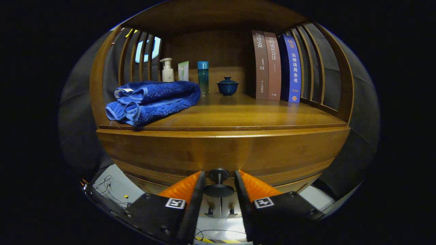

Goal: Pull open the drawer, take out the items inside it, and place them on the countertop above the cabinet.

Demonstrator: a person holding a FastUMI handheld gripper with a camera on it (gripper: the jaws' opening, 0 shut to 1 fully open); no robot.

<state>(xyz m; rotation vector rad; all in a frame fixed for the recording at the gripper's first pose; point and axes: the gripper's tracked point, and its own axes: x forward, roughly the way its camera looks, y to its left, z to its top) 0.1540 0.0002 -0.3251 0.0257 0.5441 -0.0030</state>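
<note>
Although the wooden cabinet (pixel 221 149) takes up most of the gripper view, its drawer front (pixel 218 154) stands flush under the countertop (pixel 238 114), with no gap visible and nothing of its contents on show. On the countertop, a folded blue towel (pixel 153 102) lies toward the left front edge. Three upright books (pixel 276 66) stand together at the right rear, against the slatted side. Along the back stand a white pump bottle (pixel 167 70), a pale green tube (pixel 183 70), a teal cylindrical bottle (pixel 203 77) and a small dark blue lidded cup (pixel 227 86), each apart from the next. The dark round drawer knob (pixel 218 185) sits between the fingers of the gripper (pixel 219 185); the fingers are parted, one on each side of the knob, near it, and contact cannot be confirmed. Loose wires (pixel 105 187) lie on the pale floor below left
</note>
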